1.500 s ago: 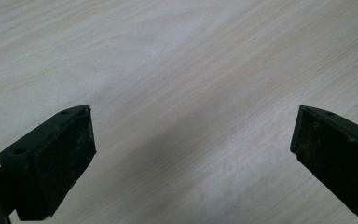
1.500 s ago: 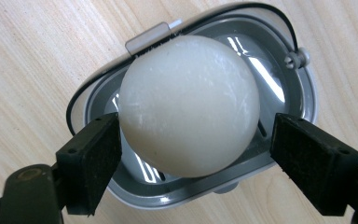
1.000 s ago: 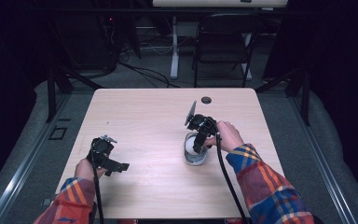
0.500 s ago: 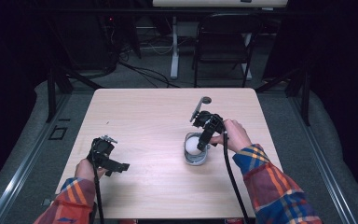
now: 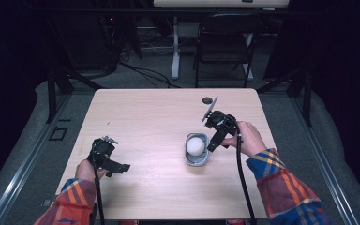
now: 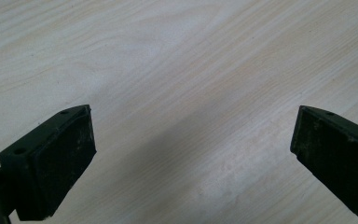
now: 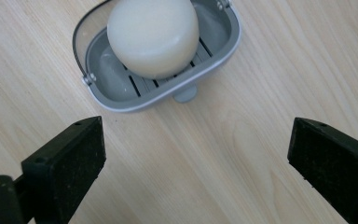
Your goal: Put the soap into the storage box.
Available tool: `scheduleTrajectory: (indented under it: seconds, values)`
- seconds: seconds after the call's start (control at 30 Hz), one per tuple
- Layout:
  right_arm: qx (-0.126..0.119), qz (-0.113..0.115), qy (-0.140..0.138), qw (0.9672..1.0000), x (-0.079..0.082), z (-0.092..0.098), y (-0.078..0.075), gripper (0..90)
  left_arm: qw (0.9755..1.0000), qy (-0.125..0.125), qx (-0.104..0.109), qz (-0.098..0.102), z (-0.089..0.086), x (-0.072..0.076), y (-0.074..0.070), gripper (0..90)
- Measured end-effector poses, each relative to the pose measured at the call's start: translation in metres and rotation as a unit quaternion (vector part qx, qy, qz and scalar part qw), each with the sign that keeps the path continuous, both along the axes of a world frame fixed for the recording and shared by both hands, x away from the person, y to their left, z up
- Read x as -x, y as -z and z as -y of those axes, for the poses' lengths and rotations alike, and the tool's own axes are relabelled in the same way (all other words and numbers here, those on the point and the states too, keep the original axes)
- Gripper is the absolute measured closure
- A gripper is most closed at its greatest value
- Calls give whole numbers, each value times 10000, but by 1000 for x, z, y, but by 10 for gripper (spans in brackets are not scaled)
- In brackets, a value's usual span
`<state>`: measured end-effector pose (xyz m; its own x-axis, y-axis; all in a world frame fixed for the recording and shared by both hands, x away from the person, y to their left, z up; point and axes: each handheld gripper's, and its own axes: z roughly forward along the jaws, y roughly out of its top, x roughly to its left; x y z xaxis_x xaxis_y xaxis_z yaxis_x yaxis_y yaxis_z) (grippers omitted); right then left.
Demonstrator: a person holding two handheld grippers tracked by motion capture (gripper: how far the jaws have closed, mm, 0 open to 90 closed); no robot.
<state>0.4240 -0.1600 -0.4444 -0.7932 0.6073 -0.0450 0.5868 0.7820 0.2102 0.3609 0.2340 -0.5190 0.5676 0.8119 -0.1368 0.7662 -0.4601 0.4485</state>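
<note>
A round white soap [image 5: 195,146] [image 7: 153,35] lies in a grey slatted soap dish [image 5: 197,162] [image 7: 214,60] with a thin wire handle, right of the table's middle. My right gripper [image 5: 212,146] [image 7: 196,130] hangs just right of the dish and a little above the wood. Its jaws have just been opening; they stand wide apart with nothing between them. My left gripper [image 5: 118,166] [image 6: 191,116] rests low over bare wood at the front left, open and empty.
The light wooden table [image 5: 145,117] has a small round cable hole [image 5: 208,100] near its far edge. Behind the table stand a dark folding chair [image 5: 225,47] and a white desk leg [image 5: 175,44]. Grey floor surrounds the table.
My right gripper has drawn back from the soap, up and to the right, and its jaws have spread. The soap stays in the dish. The left gripper has kept still.
</note>
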Motion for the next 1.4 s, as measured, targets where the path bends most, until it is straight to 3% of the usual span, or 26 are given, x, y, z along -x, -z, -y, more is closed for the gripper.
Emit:
scheduleTrajectory:
  seconds: [0.47, 0.6, 0.77, 0.8, 1.13, 1.17, 1.2, 1.27, 1.4]
  values:
    - [28, 166, 234, 9996, 27, 49, -2, 35, 10000, 20, -17, 7, 0, 0, 0, 0]
    - [-70, 165, 421, 9990, 35, 66, 6, 35, 10000, 12, -8, -4, 0, 0, 0, 0]
    - [26, 100, 562, 9984, 45, 86, 17, 36, 10000, 19, -10, -5, 0, 0, 0, 0]
    - [-56, 66, 669, 9977, 49, 94, 26, 37, 10000, 15, -13, -7, 0, 0, 0, 0]
    - [-123, 26, 946, 9954, 66, 122, 54, 41, 10000, 50, -32, -28, 1, 0, 1, 0]
    - [-242, 110, 1099, 9936, 72, 125, 64, 51, 10000, 54, -24, -30, 1, 0, 2, 0]
    - [-47, 18, 1013, 9948, 71, 126, 64, 52, 10000, 54, -24, -30, 1, 0, 2, 0]
    - [-138, 50, 1141, 9934, 74, 128, 68, 55, 10000, 71, -37, -46, 1, 0, 2, 0]
    - [-3, -30, 1071, 9942, 79, 131, 74, 80, 9999, 103, -38, -40, 1, 0, 2, 0]
